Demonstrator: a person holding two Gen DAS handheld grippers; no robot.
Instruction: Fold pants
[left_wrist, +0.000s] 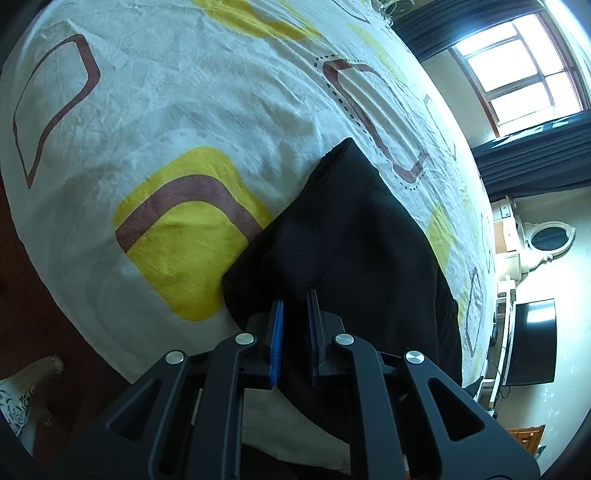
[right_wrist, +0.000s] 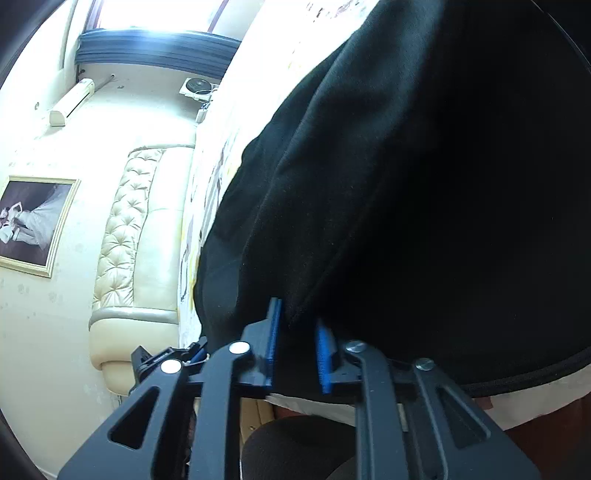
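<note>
Black pants (left_wrist: 351, 229) lie on a bed sheet (left_wrist: 184, 110) printed with yellow and brown shapes, one leg end pointing away toward the far side. My left gripper (left_wrist: 295, 295) is shut on the near edge of the pants, with black cloth pinched between its blue pads (left_wrist: 277, 325). In the right wrist view the pants (right_wrist: 406, 184) fill most of the picture as a raised, draped mass. My right gripper (right_wrist: 297, 314) is shut on a fold of that cloth, which bunches between its blue pads (right_wrist: 324, 354).
The bed's near edge drops to a dark wooden floor (left_wrist: 22, 258). A window (left_wrist: 517, 66) with dark curtains, a dresser and a television (left_wrist: 532, 339) stand beyond the bed. A cream tufted headboard (right_wrist: 125, 236) and a framed picture (right_wrist: 33, 221) are on the wall side.
</note>
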